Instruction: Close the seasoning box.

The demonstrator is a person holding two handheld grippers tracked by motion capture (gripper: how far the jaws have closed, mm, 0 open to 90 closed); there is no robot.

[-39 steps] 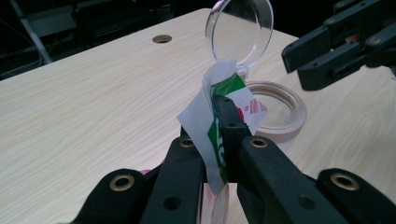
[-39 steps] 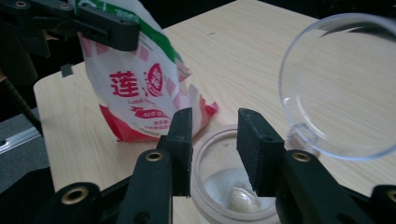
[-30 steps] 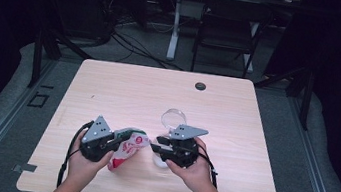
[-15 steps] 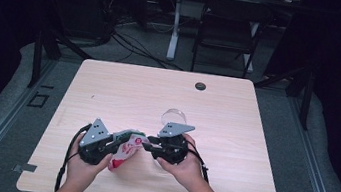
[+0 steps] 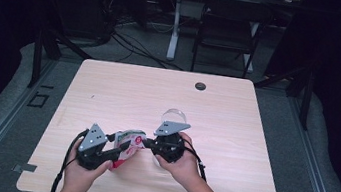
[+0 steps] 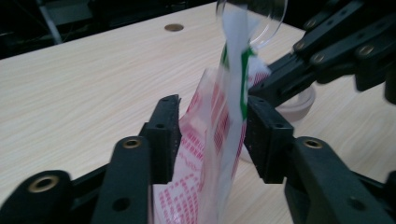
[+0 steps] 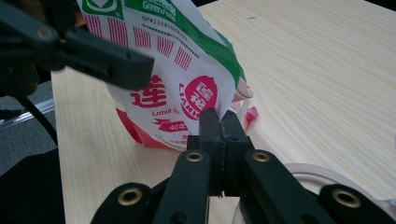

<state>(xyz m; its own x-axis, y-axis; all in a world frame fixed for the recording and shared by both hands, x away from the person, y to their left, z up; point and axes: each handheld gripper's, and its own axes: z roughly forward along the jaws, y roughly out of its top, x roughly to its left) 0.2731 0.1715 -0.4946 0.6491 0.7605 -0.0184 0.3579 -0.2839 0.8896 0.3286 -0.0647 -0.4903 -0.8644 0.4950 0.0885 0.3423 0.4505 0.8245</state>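
Pale wood makes up the table [image 5: 124, 89], and in the high view the red-and-white packet [image 5: 127, 145] sits above its near edge, held between both tools. The left gripper [image 5: 117, 153] comes at the packet from its left, the right gripper [image 5: 145, 144] from its right. A clear glass [image 5: 174, 116] stands just behind the right gripper, partly hidden by its grey plate. A dark round plug [image 5: 200, 86] lies well beyond the packet, near the far edge.

From the left gripper view, the jaws are clamped on the packet [image 6: 210, 135], one on each face, squeezing its middle. The glass [image 6: 261, 23] rises just behind the packet, and the other tool's black arms cross at its right.

From the right gripper view, the jaws are pressed together on the packet's [image 7: 173, 74] lower corner, where it is sealed. The left gripper's black jaw lies across the packet's upper left, covering part of the print.
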